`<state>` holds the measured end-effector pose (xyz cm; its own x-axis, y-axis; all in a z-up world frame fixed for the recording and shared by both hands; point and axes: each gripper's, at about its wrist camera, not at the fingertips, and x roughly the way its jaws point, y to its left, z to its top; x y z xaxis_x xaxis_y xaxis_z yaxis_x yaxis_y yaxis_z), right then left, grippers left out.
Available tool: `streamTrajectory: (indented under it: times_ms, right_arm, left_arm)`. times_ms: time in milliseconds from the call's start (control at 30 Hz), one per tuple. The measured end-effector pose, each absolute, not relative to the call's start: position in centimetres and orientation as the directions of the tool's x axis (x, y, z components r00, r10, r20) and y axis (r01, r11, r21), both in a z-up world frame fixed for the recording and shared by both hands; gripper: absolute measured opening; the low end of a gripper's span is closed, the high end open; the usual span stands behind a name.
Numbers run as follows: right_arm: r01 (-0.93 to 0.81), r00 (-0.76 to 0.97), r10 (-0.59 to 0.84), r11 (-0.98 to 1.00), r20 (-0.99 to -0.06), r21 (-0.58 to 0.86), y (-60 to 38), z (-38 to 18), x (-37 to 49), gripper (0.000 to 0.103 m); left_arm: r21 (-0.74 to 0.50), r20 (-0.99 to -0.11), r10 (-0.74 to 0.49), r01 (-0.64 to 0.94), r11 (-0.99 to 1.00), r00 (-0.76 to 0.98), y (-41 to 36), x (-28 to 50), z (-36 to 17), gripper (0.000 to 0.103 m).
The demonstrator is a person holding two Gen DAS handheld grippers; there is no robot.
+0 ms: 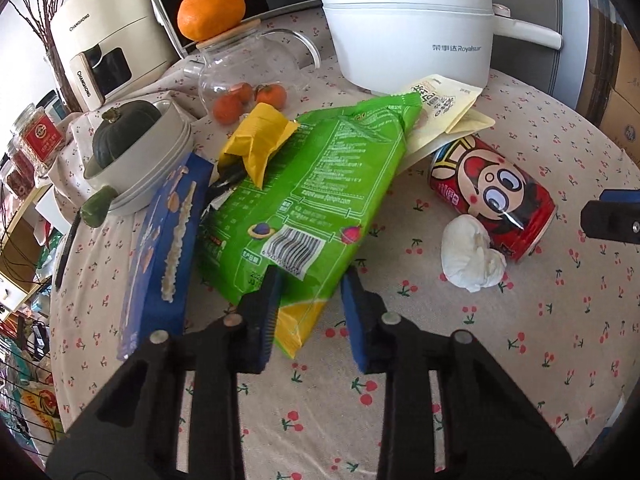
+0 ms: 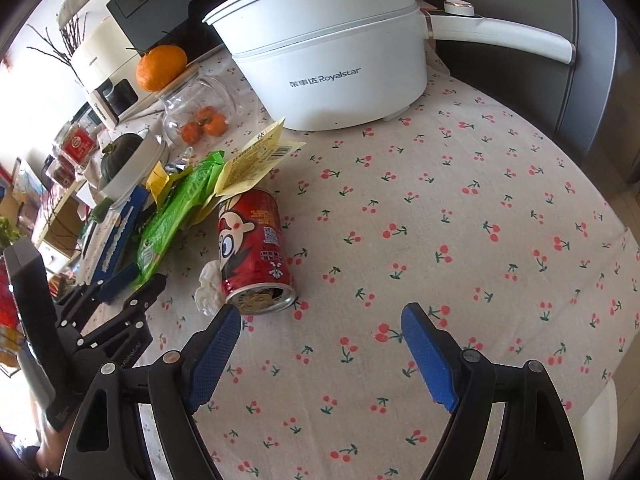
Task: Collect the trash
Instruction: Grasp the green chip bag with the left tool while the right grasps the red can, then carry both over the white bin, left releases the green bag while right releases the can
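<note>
On the tabletop (image 2: 480, 200) one green snack bag (image 1: 320, 184), one yellow wrapper (image 1: 260, 136), one blue box (image 1: 168, 248), two pale yellow packets (image 1: 444, 108), one red can (image 1: 492, 196) and one crumpled white tissue (image 1: 468, 256) were counted. One white cooking pot (image 1: 404, 32), one glass jug (image 1: 240, 68), one large orange (image 1: 210, 12), three small oranges (image 1: 248, 100) and one dark green squash (image 1: 120, 132) were also counted.
</note>
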<state>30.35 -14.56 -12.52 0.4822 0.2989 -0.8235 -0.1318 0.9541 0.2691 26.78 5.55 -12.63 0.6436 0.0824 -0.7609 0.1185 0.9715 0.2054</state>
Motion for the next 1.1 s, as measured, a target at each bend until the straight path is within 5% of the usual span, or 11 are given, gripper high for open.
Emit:
streamTrajectory:
  times_ms: [133,367,467,533,1100]
  right_arm:
    - [-0.158,0.49,0.318,0.948,-0.812,0.276,-13.3,-13.1,31.0,0.084]
    - [-0.195,0.499,0.346,0.938,-0.794,0.285,-11.6,-14.4,32.0,0.083]
    - [-0.205,0.498,0.383,0.924,-0.778,0.323,-11.4,-14.8,32.4,0.071]
    - [-0.224,0.479,0.437,0.9,-0.761,0.375,-11.5,-14.9,32.6,0.054]
    - [-0.236,0.537,0.376,0.926,-0.756,0.293,-17.0,-7.8,27.2,0.053]
  left_arm:
    - [0.174,-0.761,0.063,0.11,0.979,0.646,6.2,26.6,-12.1,0.016]
    - [0.057,-0.785,-0.004,0.079,0.995,0.619,7.8,25.4,-10.9,0.009]
    - [0.006,-0.794,-0.036,0.066,0.998,0.607,8.4,24.8,-10.4,0.009]
    - [-0.017,-0.794,-0.053,0.065,0.998,0.605,8.6,24.3,-9.8,0.008]
    - [-0.2,-0.778,-0.224,0.106,0.974,0.588,7.2,18.9,-5.7,0.003]
